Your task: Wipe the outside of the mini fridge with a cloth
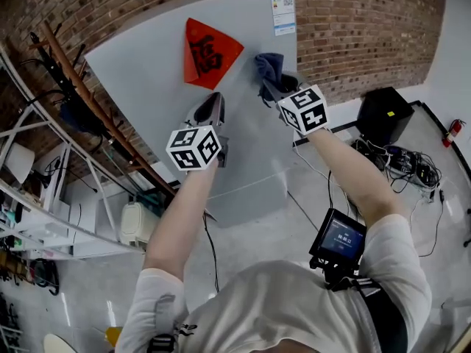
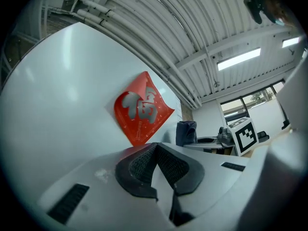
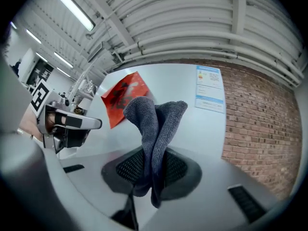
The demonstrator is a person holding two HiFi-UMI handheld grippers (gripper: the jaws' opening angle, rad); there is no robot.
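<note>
1. My right gripper (image 3: 153, 171) pinches a folded dark blue-grey knitted cloth (image 3: 155, 121), held up at the front of the pale grey mini fridge (image 1: 147, 57). I cannot tell whether the cloth touches it.
2. My left gripper (image 2: 157, 152) is pressed together on nothing, near the same front.
3. I judge the wiping is in hand. Next, I should press the cloth flat and sweep it, skirting the sticker's edges.
4. The red diamond paper sticker (image 1: 208, 52) bears the character 福. The blue-and-white label (image 1: 282, 10) is too small to read.
</note>
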